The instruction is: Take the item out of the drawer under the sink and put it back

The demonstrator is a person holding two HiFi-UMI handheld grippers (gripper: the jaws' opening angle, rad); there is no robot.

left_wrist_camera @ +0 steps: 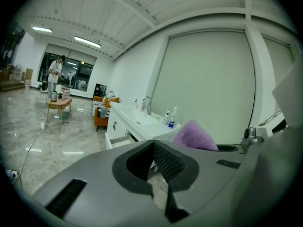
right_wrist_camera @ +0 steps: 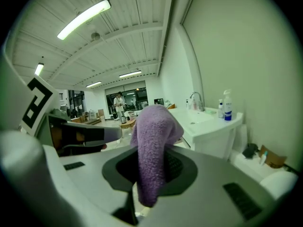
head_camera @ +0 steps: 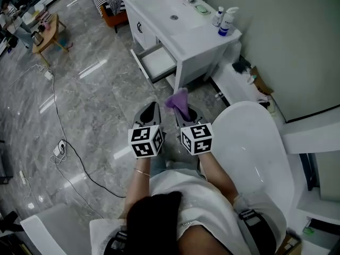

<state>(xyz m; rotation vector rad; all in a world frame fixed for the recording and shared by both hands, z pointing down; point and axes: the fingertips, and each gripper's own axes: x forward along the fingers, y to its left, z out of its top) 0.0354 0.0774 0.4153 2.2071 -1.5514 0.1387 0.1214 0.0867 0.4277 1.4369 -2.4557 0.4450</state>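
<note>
A grey marble floor fills most of the head view, seen from above. At the top stands a white counter with a sink set into it, placed against a pale wall. Under the counter, a white drawer is pulled open toward the floor, and its inside looks bare.

The person stands a little back from the counter and holds both tools out toward it, side by side. The left tongs are closed, pad against pad, with nothing between them. The right tongs are clamped narrowly on a purple cloth. The cloth stands up out of the jaws in a soft fold and hangs below them, in the air, well short of the drawer. Two small pump bottles stand at the counter's right end.
</note>
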